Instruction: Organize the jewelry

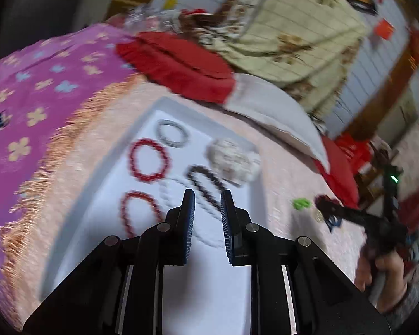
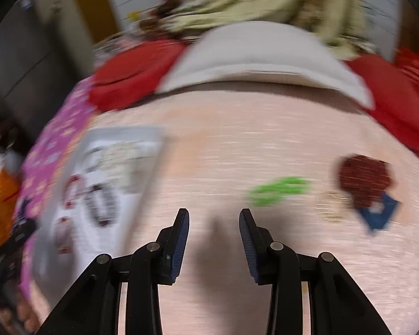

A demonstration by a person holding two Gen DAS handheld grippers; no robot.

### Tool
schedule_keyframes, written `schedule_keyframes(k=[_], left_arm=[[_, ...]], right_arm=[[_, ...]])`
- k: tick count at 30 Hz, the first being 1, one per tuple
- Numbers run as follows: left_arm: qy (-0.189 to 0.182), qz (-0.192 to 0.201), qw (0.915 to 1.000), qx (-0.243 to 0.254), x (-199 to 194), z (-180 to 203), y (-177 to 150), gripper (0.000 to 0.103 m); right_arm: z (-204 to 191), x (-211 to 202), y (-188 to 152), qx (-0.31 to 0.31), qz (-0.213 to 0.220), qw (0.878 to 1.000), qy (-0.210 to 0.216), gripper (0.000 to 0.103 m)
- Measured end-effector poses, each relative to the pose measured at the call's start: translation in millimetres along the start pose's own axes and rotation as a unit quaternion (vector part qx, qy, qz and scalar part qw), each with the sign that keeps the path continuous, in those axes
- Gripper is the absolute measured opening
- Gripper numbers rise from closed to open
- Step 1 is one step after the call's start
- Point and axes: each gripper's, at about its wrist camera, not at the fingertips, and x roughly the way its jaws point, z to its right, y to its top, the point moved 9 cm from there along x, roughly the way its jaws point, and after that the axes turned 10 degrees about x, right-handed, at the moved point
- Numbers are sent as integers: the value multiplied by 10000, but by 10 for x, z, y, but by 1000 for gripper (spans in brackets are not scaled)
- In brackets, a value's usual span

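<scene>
A white tray (image 1: 209, 293) lies on a pink cloth and holds a grey bracelet (image 1: 172, 134), two red bead bracelets (image 1: 149, 160), a dark bead bracelet (image 1: 206, 184), a white bead strand (image 1: 178, 198) and a whitish cluster (image 1: 233, 160). My left gripper (image 1: 207, 195) is open and empty above the tray, over the dark bracelet. My right gripper (image 2: 213, 215) is open and empty above bare cloth. To its right lie a green piece (image 2: 280, 189), a dark red piece (image 2: 363, 178), a blue piece (image 2: 378, 215) and a small gold piece (image 2: 331, 206). The tray (image 2: 142, 167) is at its left.
A purple flowered cloth (image 1: 42, 83) with an orange fringe lies left of the tray. Red cushions (image 1: 178, 64), a white pillow (image 1: 273, 111) and a floral quilt (image 1: 293, 28) lie behind. The right gripper's handle and hand (image 1: 382, 251) show at the left view's right edge.
</scene>
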Motion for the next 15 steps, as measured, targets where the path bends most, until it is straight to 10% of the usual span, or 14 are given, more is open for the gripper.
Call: schedule_keyframes(k=[15], left_arm=[[-179, -79, 9985, 514, 190, 378, -32, 18]], right_arm=[[637, 826, 485, 663, -313, 9956, -583, 23]])
